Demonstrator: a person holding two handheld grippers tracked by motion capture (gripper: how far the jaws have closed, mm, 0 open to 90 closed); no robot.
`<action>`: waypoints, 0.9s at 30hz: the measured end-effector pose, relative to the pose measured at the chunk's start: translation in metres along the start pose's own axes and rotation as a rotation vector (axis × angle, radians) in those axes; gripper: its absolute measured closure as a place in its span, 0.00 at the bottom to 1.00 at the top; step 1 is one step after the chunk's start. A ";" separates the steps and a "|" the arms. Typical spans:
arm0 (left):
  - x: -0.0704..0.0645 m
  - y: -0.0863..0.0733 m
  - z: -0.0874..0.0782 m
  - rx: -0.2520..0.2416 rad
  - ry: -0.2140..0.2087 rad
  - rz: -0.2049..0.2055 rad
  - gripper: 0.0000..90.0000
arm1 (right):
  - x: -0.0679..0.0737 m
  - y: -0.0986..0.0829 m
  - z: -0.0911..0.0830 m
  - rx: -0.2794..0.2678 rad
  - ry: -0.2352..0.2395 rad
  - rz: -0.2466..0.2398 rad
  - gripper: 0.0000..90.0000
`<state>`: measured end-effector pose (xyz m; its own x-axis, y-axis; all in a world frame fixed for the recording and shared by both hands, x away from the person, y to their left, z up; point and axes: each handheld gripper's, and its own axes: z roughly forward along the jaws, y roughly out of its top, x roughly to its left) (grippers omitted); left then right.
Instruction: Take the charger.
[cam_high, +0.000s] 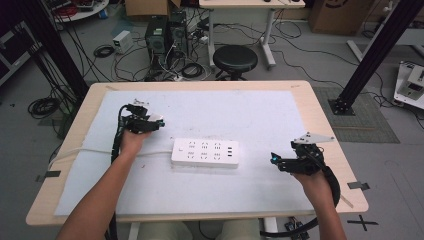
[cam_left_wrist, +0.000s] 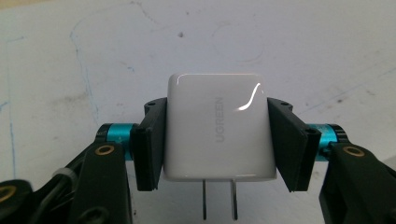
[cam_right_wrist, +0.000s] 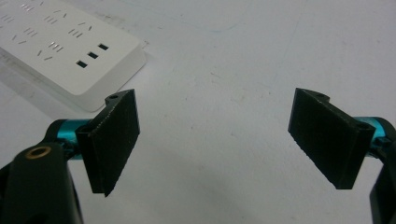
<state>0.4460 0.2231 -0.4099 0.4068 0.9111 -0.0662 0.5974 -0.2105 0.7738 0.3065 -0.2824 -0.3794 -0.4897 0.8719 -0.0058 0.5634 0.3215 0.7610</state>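
White charger (cam_left_wrist: 217, 126) marked "UGREEN", clamped in left hand-held gripper (cam_left_wrist: 217, 140).

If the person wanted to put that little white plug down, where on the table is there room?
Plenty: the white mat lies bare behind the power strip, in front of it toward the person, and between it and the right gripper. Tightest is between the left gripper, holding the charger, and the strip.

Power strip at the mat's middle
The power strip (cam_high: 205, 153) lies on the mat (cam_high: 260, 115), between left gripper (cam_high: 159, 123) and right gripper (cam_high: 274, 159).
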 end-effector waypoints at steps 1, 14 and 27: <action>-0.001 0.000 -0.004 -0.014 -0.002 0.004 0.47 | 0.001 0.000 -0.001 -0.002 -0.001 -0.002 0.19; -0.012 -0.016 -0.049 -0.117 -0.061 0.056 0.48 | 0.009 -0.001 -0.010 -0.031 0.008 -0.017 0.19; -0.031 -0.027 -0.087 -0.199 -0.124 0.150 0.47 | 0.015 -0.004 -0.017 -0.055 0.020 -0.021 0.19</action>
<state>0.3567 0.2312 -0.3737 0.5696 0.8219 -0.0084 0.3813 -0.2552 0.8885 0.2855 -0.2768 -0.3716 -0.5145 0.8574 -0.0099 0.5158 0.3187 0.7952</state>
